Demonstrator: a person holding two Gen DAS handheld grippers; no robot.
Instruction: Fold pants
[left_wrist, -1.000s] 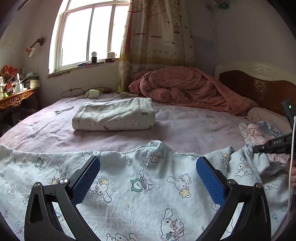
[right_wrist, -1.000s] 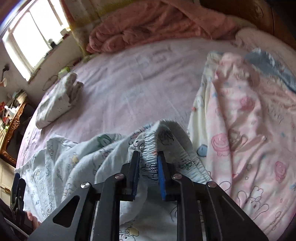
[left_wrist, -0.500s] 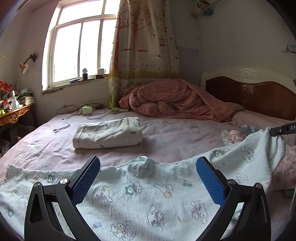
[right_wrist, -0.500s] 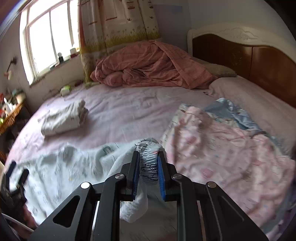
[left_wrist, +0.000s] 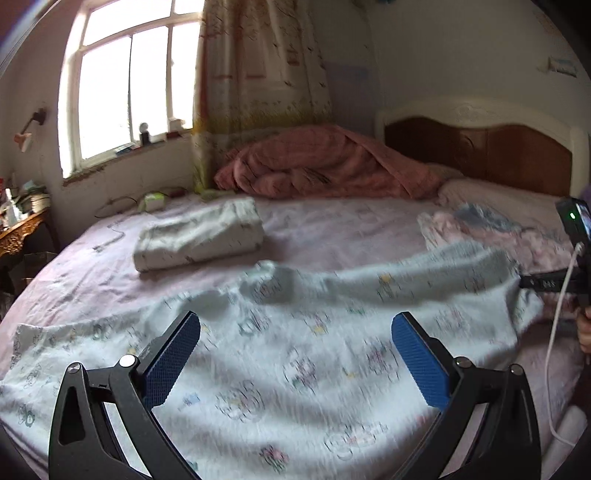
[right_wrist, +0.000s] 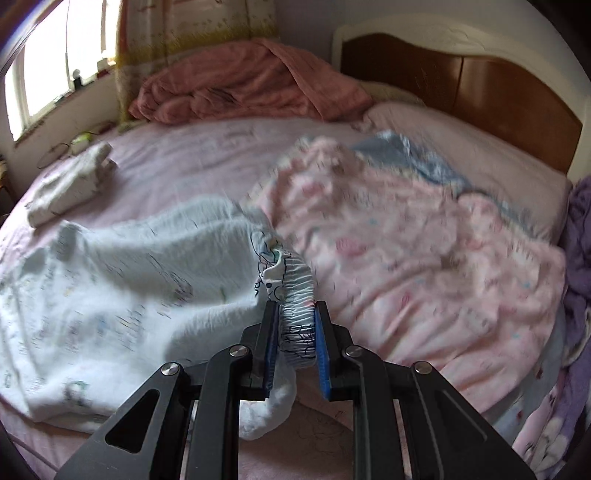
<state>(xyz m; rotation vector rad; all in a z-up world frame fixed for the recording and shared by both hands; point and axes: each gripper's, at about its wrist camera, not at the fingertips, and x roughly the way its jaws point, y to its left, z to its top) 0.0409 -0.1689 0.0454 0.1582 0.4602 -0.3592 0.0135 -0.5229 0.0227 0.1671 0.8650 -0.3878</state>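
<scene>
Closest to me, the right gripper (right_wrist: 295, 325) is clamped on the gathered elastic waistband of the pants (right_wrist: 122, 280), its blue pads pressed in on either side of the bunched fabric, with a loose fold hanging down below the jaws. The pants are pale blue-white with little cartoon prints, and they stretch away leftward from that grip across the near edge of the bed (right_wrist: 207, 155), partly lifted and rumpled. The left gripper (left_wrist: 295, 354) stands with its jaws wide apart over the middle of the same pants, nothing between the blue pads; the cloth lies under it and looks blurred. At the right edge of the left view the other tool shows where it pinches the waist end, with a white cable (left_wrist: 557, 332) trailing down beside a hand (left_wrist: 583, 328). Just beyond the pants on the right lies a heap of pink printed clothes (right_wrist: 406, 236) with a blue-grey piece on top. Further left on the pink sheet sits a folded white bundle (left_wrist: 199, 236). At the far side is a crumpled pink quilt (left_wrist: 325, 162), a brown headboard (left_wrist: 480, 151), a patterned curtain (left_wrist: 258, 74) and a bright window (left_wrist: 129, 85)
</scene>
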